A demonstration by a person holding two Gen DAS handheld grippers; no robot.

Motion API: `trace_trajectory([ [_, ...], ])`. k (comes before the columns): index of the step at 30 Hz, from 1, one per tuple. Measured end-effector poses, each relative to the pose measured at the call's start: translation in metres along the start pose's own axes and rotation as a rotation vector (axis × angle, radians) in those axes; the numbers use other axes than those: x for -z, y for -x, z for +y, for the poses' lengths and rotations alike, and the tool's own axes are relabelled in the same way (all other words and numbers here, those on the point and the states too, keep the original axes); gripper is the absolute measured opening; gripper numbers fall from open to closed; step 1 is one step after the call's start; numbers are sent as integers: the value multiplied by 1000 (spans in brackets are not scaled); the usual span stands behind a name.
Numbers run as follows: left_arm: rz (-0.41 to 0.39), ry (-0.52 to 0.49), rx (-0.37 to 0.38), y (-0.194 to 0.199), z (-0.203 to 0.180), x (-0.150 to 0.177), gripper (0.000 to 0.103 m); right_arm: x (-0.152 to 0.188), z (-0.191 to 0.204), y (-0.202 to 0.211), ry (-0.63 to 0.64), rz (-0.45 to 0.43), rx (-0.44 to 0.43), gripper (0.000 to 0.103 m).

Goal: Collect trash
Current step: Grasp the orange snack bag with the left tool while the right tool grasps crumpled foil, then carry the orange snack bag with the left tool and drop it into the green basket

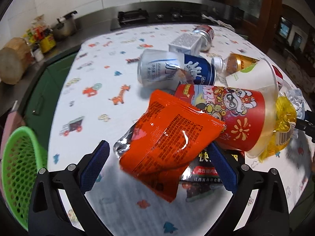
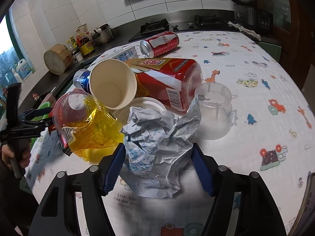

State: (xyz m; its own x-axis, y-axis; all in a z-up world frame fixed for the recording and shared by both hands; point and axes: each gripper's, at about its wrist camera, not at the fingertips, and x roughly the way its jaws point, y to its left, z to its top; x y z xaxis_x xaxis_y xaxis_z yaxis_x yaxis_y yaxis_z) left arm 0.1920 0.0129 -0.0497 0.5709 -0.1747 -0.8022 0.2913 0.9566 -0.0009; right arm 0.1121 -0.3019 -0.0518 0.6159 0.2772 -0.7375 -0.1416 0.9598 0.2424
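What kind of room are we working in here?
Most likely a home kitchen: a gas hob set in a dark counter, a tiled wall, and a pot beside sauce bottles.

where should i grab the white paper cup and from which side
Pinch one wall of the white paper cup at the open rim. It lies tipped on the pile, mouth facing the right gripper, so one finger could probably slide inside from the front and the other over the top.
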Motion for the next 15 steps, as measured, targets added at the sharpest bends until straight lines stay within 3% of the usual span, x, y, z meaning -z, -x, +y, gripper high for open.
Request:
trace_trajectory([
  [6,-8,5,55,-6,3,-3,97,0,1,1,2,-6,-8,57],
  [10,-14,20,79,-5,6,-2,72,0,0,0,-13,-12,-14,52],
  [15,-41,34,66,1,9,1,61,1,1,4,-16,-33,-5,48],
])
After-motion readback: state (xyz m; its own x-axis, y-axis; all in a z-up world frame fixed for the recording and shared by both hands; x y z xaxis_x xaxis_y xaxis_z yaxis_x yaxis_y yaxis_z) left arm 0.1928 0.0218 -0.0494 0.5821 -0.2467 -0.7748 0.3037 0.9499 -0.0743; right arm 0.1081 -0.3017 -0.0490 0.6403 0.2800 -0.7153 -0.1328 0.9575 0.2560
